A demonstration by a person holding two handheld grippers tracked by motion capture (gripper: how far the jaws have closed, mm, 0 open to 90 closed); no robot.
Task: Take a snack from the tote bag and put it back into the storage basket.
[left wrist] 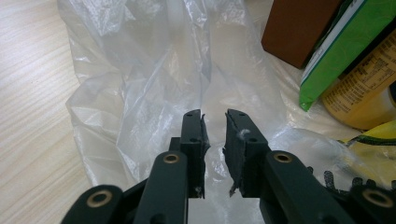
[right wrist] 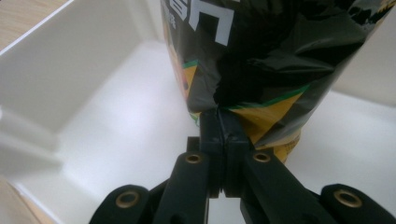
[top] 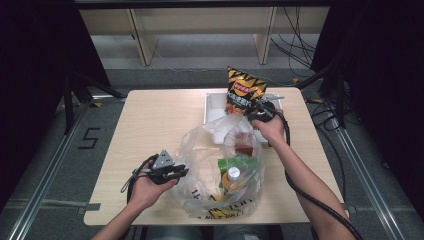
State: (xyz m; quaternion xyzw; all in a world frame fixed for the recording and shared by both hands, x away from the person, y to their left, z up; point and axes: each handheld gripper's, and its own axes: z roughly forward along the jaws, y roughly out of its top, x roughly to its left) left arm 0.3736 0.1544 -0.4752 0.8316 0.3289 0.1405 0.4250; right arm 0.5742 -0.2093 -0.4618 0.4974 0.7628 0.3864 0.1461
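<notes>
Right hand-held gripper (right wrist: 219,116) is pinching the chip bag (top: 243,91) upright over the white bin (top: 214,105) at the desk's far right. Left hand-held gripper (left wrist: 215,122), jaws slightly apart, sits on the plastic bag (top: 200,145), near left.

I am counting two grippers, the left gripper (top: 176,172) and the right gripper (top: 260,111), one in each of my two hands. I am seeing one clear plastic bag (top: 200,155) lying on one table (top: 150,120). Inside it I am making out one brown box (left wrist: 299,28), one green box (left wrist: 345,51) and one yellow-labelled bottle (left wrist: 364,93). One chip bag (top: 244,90) is standing over one white bin (top: 216,106).
</notes>
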